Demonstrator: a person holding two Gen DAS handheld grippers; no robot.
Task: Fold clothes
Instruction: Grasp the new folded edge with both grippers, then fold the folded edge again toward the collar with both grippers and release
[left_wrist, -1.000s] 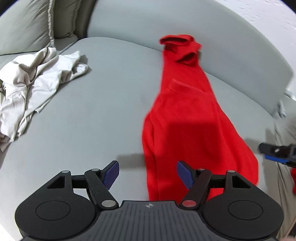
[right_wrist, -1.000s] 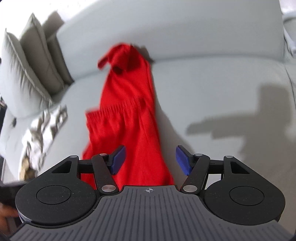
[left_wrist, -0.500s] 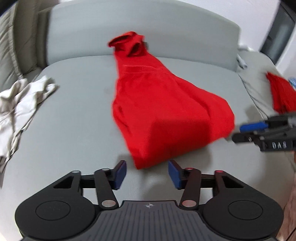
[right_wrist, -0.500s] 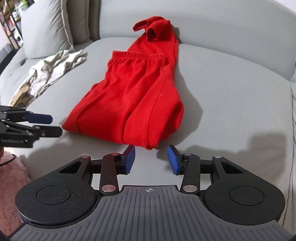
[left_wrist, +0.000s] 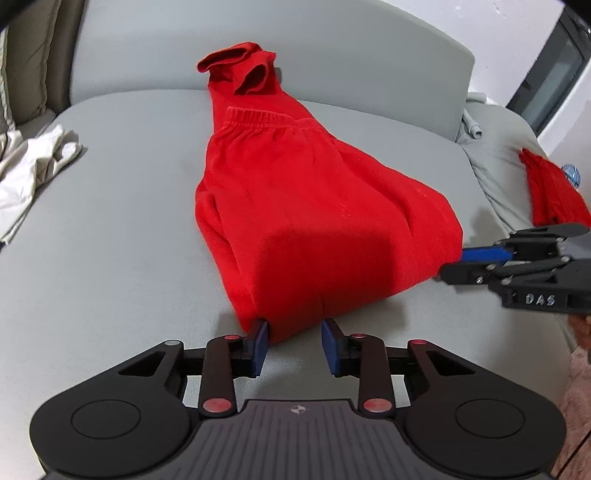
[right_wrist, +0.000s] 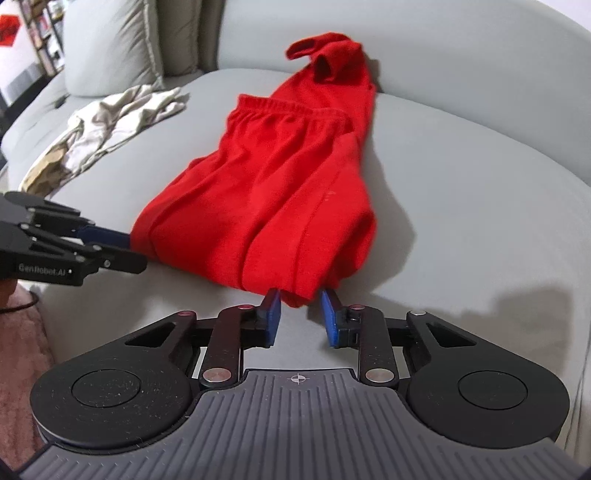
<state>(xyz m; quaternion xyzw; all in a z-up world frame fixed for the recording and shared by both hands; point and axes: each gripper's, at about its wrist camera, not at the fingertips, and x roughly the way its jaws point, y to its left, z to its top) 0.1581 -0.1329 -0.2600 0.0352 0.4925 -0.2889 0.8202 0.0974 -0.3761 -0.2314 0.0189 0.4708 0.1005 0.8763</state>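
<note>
Lying on the grey sofa (left_wrist: 122, 229) are one pair of folded red trousers (left_wrist: 314, 206), cuffs bunching against its backrest. Two grippers, left gripper (left_wrist: 294, 345) and right gripper (right_wrist: 300, 318), are spreading around the trousers' near fold, whose underside is hiding. One pale garment (right_wrist: 110, 125) is crumpling beside the trousers.

Left gripper (left_wrist: 293, 345): black linkage body, blue pads, red pivot screws, ribbed grey housing (side reads "GenRobot.AI"). Right gripper (right_wrist: 300, 314): same build, silver lower screws, "DAS" lettering.

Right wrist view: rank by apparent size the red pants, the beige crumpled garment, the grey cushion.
1. Red fleece pants, clearly largest.
2. Beige crumpled garment and grey cushion look alike; the cushion sits farther back and cropped, so unranked.
</note>
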